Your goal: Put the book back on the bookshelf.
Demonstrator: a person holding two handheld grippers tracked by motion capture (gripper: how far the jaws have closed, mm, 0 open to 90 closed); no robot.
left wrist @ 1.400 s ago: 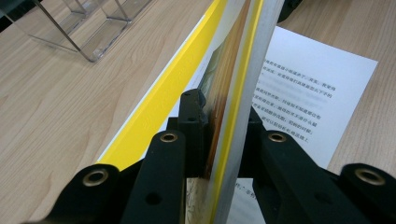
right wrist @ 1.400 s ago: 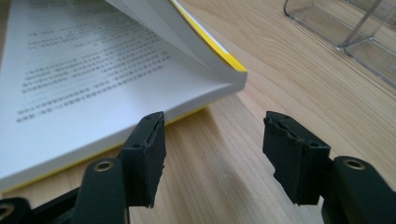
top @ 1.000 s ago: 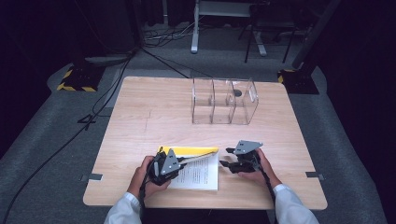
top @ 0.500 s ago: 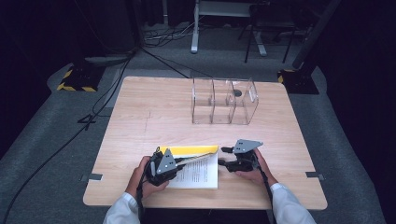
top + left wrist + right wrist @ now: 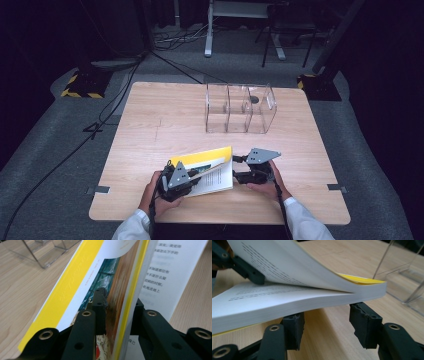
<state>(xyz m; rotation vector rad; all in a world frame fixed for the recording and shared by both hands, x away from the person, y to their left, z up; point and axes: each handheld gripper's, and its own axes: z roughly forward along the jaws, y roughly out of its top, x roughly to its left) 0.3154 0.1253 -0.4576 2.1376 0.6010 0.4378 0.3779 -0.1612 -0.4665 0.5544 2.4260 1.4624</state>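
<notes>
Here's a pale wooden worktop (image 5: pixel 165 120), plank grain running across it, standing on grey carpet in a dark room. Cables (image 5: pixel 107 107) snake over the floor at the left, two yellow-and-black striped blocks (image 5: pixel 80 85) sit by the far corners, and the legs of a white frame (image 5: pixel 235 25) stand behind.

Toward the far right of the worktop stands a clear plastic organiser (image 5: pixel 240 107) with three compartments, a small dark round thing in the rightmost one.

Down at the near edge lies the yellow-covered book (image 5: pixel 212 170), open, well apart from the organiser. The left gripper (image 5: pixel 180 177) is clenched on the raised front cover plus a few pages; in the left gripper view its jaws pinch that thin sheaf (image 5: pixel 117 290) from both sides, illustrated inside face to one side, printed page (image 5: pixel 165 272) beyond.

The right gripper (image 5: pixel 242 167) sits just beside the book's right edge. In the right gripper view its jaws stand apart, released, below the fore-edge of the page block (image 5: pixel 287 302), wood showing between them. Whether either pad touches the book, I cannot tell. Sleeved forearms (image 5: pixel 305 225) come in from the bottom.
</notes>
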